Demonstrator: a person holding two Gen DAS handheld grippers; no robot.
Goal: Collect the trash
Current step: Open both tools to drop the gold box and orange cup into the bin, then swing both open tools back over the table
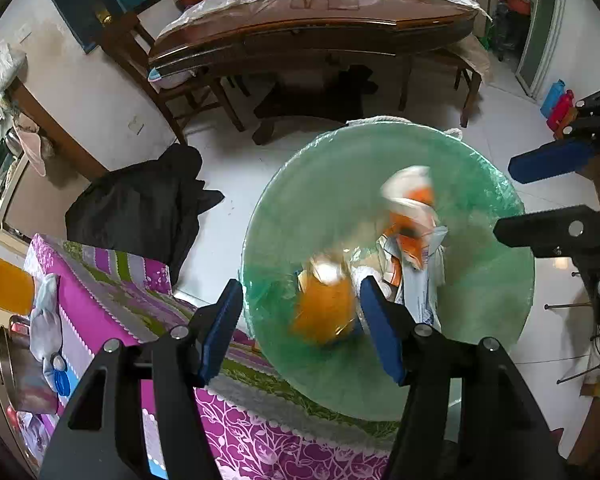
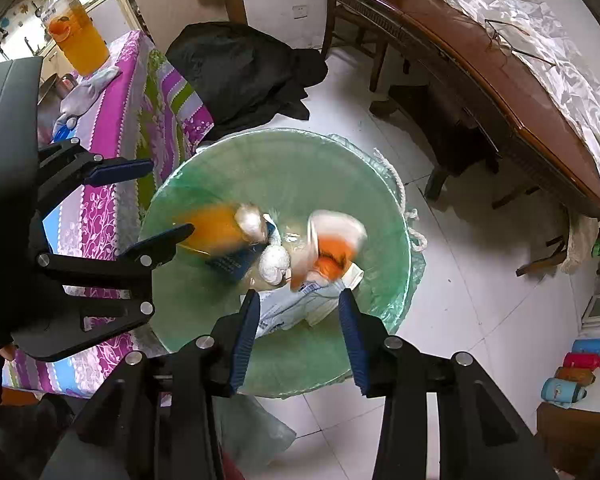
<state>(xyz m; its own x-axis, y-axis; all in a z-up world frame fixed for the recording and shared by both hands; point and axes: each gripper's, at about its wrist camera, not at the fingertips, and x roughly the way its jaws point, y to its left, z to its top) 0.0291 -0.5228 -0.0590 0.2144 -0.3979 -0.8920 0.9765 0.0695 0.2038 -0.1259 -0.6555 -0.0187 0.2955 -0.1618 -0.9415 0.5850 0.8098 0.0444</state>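
Observation:
A round bin with a green liner stands on the white floor under both grippers. Inside it, blurred by motion, are an orange piece of trash and a white-and-orange wrapper. White-blue packaging and a crumpled white ball lie at the bottom. My left gripper hangs open over the bin's left side, its pads touching nothing. My right gripper is open above the packaging, gripping nothing.
A table with a purple floral cloth touches the bin's left side and carries a cup of orange drink. A black garment lies on the floor behind. A wooden table stands further back. Coloured bottles line the right.

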